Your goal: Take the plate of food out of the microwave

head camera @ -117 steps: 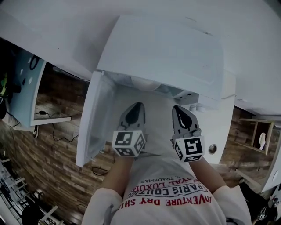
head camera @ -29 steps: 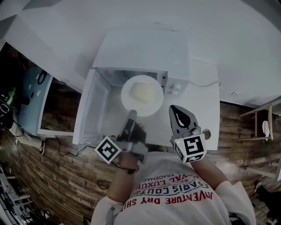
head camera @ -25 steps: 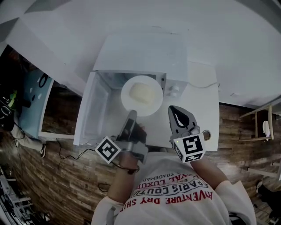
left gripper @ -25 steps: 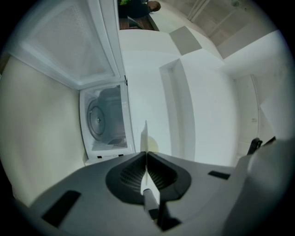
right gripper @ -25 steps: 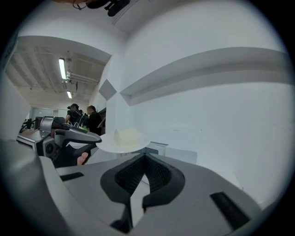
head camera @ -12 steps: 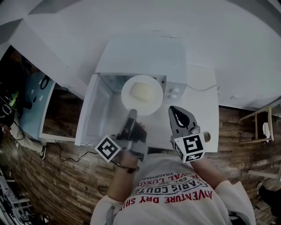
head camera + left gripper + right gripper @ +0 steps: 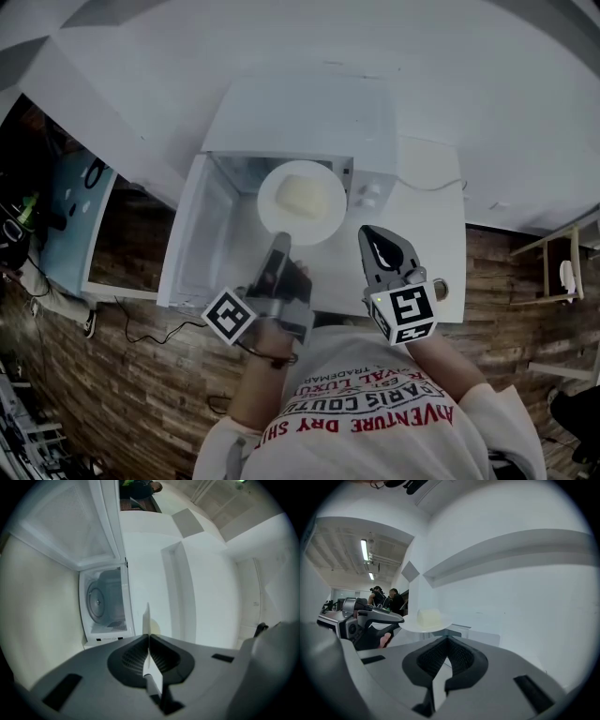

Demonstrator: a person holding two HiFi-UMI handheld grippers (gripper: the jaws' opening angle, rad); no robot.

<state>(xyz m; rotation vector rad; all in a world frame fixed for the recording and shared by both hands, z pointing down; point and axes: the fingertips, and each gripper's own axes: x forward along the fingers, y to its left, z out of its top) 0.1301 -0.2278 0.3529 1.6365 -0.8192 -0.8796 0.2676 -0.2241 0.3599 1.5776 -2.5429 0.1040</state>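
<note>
Grips the plate (image 7: 274, 214) by its near rim with the left gripper (image 7: 279, 242), jaws clamped on the thin white edge. Hangs in the air just in front of the open microwave (image 7: 309, 117), outside the cavity (image 7: 104, 603), with that cavity in sight to the plate's left in the left gripper view. Lies level and face up in the head view, gripped rim toward the person, far rim toward the microwave. Being round, has no long axis of its own. Carries a pale block of food (image 7: 302, 195) near the middle, a little wider across than deep in the head view. Shows edge-on as a thin upright white line (image 7: 146, 618) in the left gripper view, and as a flat disc (image 7: 411, 626) bearing the block (image 7: 429, 617) in the right gripper view.

Holds the right gripper (image 7: 380, 246) just right of the plate and apart from it, jaws together at the tips with nothing between them.

Stands on a white bench (image 7: 429, 246), door (image 7: 187, 234) swung open to the left, two knobs (image 7: 367, 194) on the front panel.

Reads, upside down in red on the person's white shirt (image 7: 366, 441), "PARIS COUTU" and "AVENTURE DRY SHI", both cut off at a fold, with the smaller lines too blurred to read. Bears black-and-white square markers on each gripper's marker cube (image 7: 403, 314).
</note>
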